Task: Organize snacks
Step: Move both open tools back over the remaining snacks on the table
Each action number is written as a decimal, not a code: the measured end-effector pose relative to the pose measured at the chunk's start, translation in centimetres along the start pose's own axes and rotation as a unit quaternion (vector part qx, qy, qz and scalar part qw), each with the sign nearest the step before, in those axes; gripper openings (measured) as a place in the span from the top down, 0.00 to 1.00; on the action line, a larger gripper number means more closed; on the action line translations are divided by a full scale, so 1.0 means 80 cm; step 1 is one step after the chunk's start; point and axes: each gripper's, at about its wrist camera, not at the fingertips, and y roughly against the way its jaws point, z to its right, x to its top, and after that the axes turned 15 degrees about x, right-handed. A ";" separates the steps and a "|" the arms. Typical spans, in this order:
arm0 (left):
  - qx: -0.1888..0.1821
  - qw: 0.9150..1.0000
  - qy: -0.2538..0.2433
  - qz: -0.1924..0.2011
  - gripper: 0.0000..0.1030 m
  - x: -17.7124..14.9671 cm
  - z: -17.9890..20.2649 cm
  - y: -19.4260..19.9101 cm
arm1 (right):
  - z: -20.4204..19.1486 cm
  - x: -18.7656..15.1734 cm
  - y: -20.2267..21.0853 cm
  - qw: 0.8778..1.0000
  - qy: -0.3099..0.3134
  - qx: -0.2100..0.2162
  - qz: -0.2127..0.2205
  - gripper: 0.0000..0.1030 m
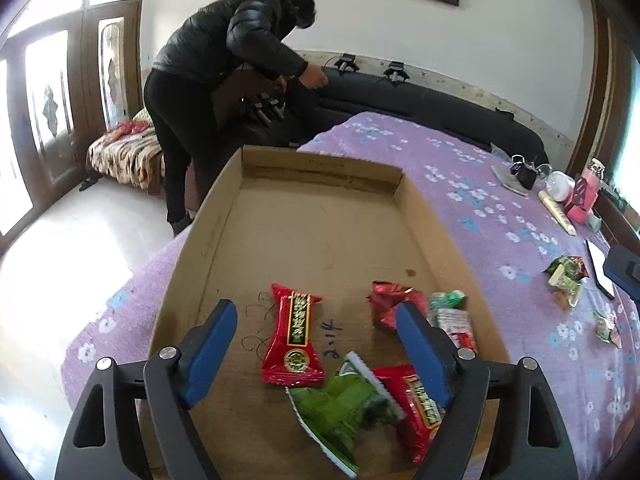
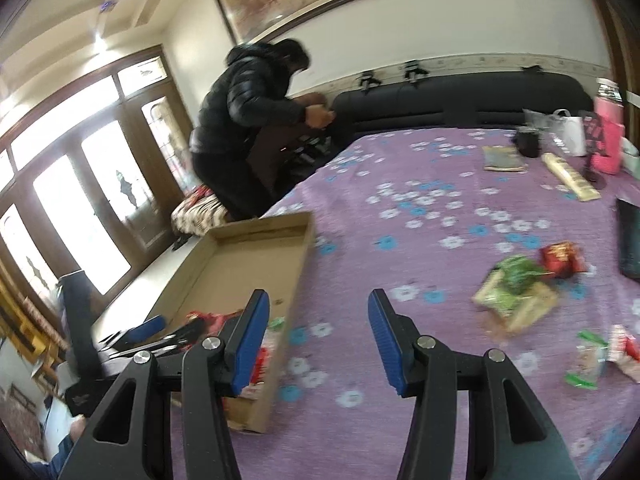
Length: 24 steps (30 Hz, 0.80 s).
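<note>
A shallow cardboard tray (image 1: 224, 216) lies on the purple flowered bedspread (image 1: 460, 184). In it are a red snack packet (image 1: 294, 340), a green packet (image 1: 340, 404), another red one (image 1: 420, 408) partly behind my finger, and more small packets (image 1: 452, 312). My left gripper (image 1: 314, 312) hovers open above these, its blue pads touching nothing. My right gripper (image 2: 318, 298) is open and empty over the bedspread, just right of the tray (image 2: 240, 256). Loose snacks (image 2: 520, 284) lie on the cover to its right, with more (image 2: 600, 352) nearer.
A person in a black jacket (image 1: 224, 44) bends over at the dark headboard (image 1: 420, 104). A phone (image 1: 600, 268), a pink bottle (image 2: 608, 140), a dark cup (image 2: 528, 140) and a white bag (image 2: 572, 132) sit along the bed's right side. Left of the tray the bed ends at the floor.
</note>
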 end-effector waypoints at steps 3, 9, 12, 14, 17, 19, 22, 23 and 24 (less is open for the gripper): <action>-0.007 1.000 -0.013 0.015 0.17 0.006 0.010 0.020 | 0.032 0.006 0.019 1.000 -0.019 -0.022 0.007 0.50; -0.039 0.998 -0.044 0.010 0.16 0.015 0.048 0.042 | 0.094 0.018 0.063 0.995 -0.063 -0.061 0.038 0.50; -0.056 0.996 -0.062 -0.002 0.16 0.018 0.076 0.047 | 0.128 0.015 0.082 0.991 -0.094 -0.078 0.060 0.50; -0.071 0.994 -0.078 -0.019 0.16 0.023 0.104 0.047 | 0.149 0.011 0.089 0.987 -0.115 -0.088 0.064 0.50; -0.093 0.990 -0.097 -0.037 0.17 0.030 0.142 0.050 | 0.171 0.010 0.094 0.982 -0.152 -0.092 0.065 0.50; -0.115 0.986 -0.112 -0.052 0.17 0.036 0.176 0.051 | 0.179 0.009 0.102 0.979 -0.168 -0.092 0.073 0.50; -0.137 0.979 -0.133 -0.070 0.17 0.039 0.221 0.050 | 0.187 0.007 0.110 0.974 -0.183 -0.104 0.080 0.51; -0.140 0.977 -0.141 -0.073 0.17 0.038 0.235 0.049 | 0.191 0.005 0.111 0.972 -0.193 -0.105 0.081 0.51; -0.141 0.976 -0.147 -0.074 0.17 0.039 0.244 0.048 | 0.195 0.006 0.110 0.971 -0.199 -0.104 0.080 0.51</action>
